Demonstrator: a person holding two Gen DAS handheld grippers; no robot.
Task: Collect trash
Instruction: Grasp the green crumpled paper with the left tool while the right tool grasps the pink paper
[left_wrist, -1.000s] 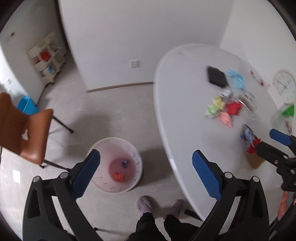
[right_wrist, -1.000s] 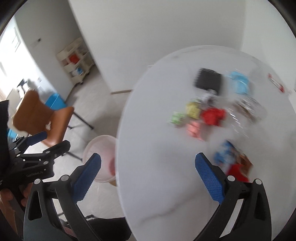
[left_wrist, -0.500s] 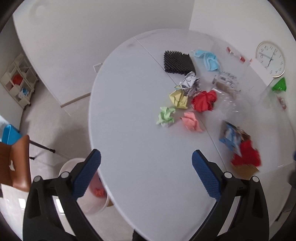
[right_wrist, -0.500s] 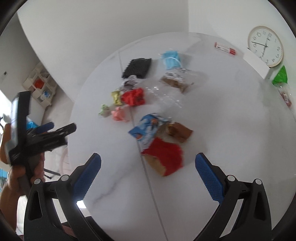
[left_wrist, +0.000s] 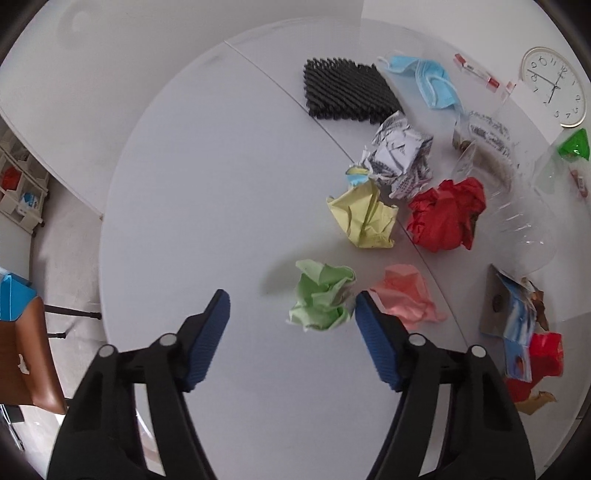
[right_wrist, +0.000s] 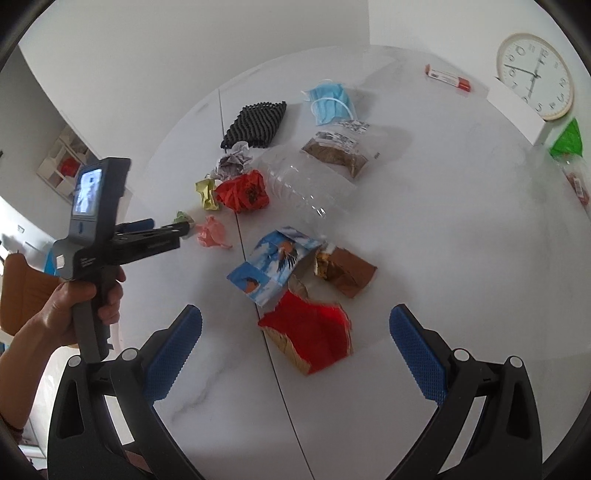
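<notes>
A green crumpled paper ball (left_wrist: 323, 295) lies on the white tabletop (left_wrist: 207, 206). At its 3 o'clock, close beside it, sits a pink paper wad (left_wrist: 406, 295). At 1 o'clock lies a yellow paper ball (left_wrist: 365, 218), with a red crumpled ball (left_wrist: 445, 214) just to that one's 3 o'clock. A wad of printed grey-white paper (left_wrist: 400, 155) touches the yellow ball at its 12 o'clock. Farther toward 12 o'clock rest a black ridged foam piece (left_wrist: 347, 94) and a blue face mask (left_wrist: 430, 79). A clear plastic bottle (right_wrist: 303, 188) lies on its side by the red ball. A torn blue printed packet (right_wrist: 275, 264), a red-lined paper bag (right_wrist: 310, 332) and a brown wrapper (right_wrist: 347, 271) lie clustered together.
</notes>
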